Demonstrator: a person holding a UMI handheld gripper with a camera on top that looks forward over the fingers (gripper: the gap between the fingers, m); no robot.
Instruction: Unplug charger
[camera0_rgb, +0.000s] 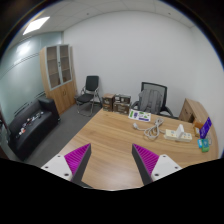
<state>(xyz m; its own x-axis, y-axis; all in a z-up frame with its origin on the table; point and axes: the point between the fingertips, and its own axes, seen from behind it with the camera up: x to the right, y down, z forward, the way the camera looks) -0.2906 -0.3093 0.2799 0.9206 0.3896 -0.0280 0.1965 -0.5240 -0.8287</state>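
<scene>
Above the near end of a wooden desk (105, 135), the gripper (112, 160) is hovering with its fingers spread apart and nothing between them. Beyond them, at the desk's far end, small items (160, 125) are lying too tiny to tell which one is the charger. Behind the desk, an office chair (152, 98) is standing.

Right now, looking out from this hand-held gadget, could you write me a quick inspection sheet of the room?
Surface: wooden desk, mostly bare near the fingers.
Job's things: no charger or socket can be made out.
Clutter: small items grouped at the desk's far end; a purple object beside them.
Grippers: gripper open, holding nothing, above the desk.
Cables: nothing seen.
Surroundings: office chair behind the desk, black chair, wooden cabinet, dark sofa, ceiling light.
</scene>
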